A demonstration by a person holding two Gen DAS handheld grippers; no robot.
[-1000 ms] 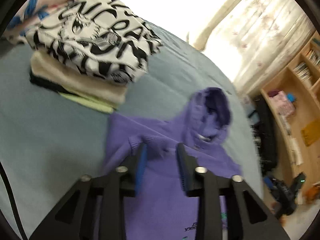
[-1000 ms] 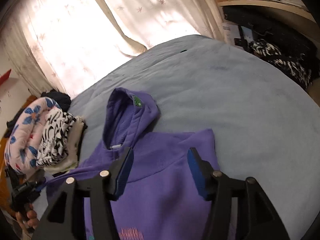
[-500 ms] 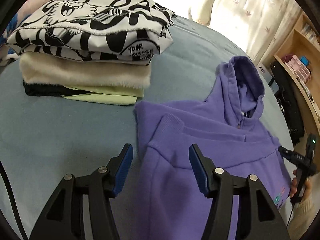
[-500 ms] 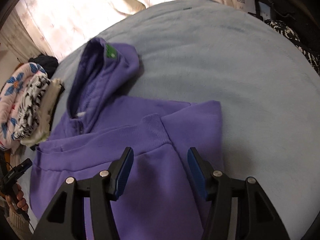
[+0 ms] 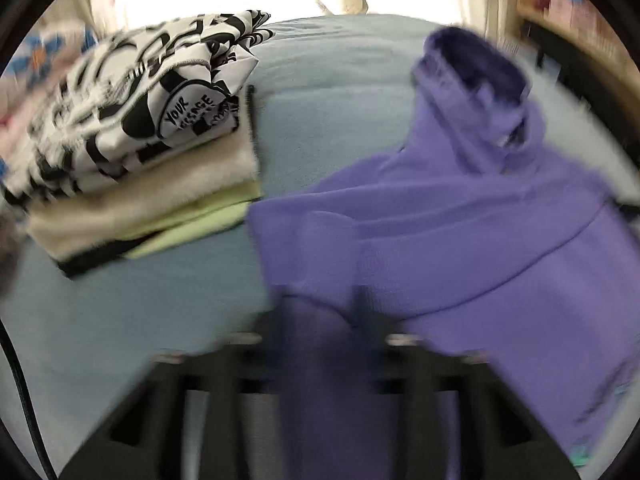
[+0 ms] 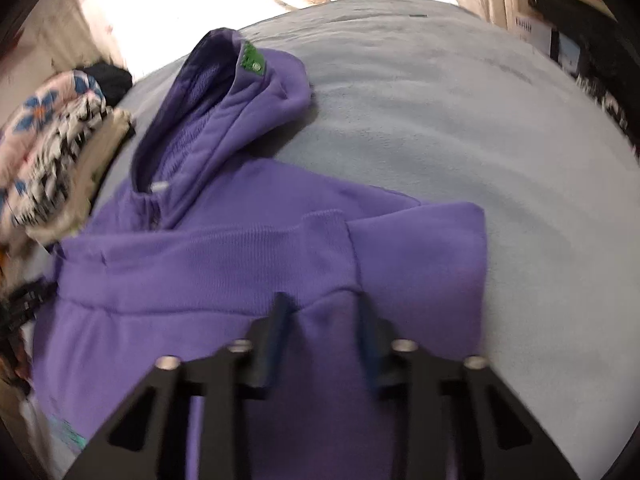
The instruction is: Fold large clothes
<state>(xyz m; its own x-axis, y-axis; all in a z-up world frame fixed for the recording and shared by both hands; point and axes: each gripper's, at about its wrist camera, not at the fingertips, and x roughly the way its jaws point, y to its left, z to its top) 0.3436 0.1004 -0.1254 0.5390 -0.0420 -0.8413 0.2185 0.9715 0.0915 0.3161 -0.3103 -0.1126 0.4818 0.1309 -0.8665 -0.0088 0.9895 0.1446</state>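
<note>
Bed [image 6: 460, 120], curtained window behind: my left gripper [image 5: 320, 312] and right gripper [image 6: 322, 316] now down on purple hoodie [image 6: 248, 248], jaws just closed, pinching folded fabric; fold-over lift looks next.

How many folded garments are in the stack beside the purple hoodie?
4 visible: a black-and-white printed top uppermost, a cream fuzzy piece under it, a pale green one below, and a black one at the bottom. Others could be hidden.
</note>
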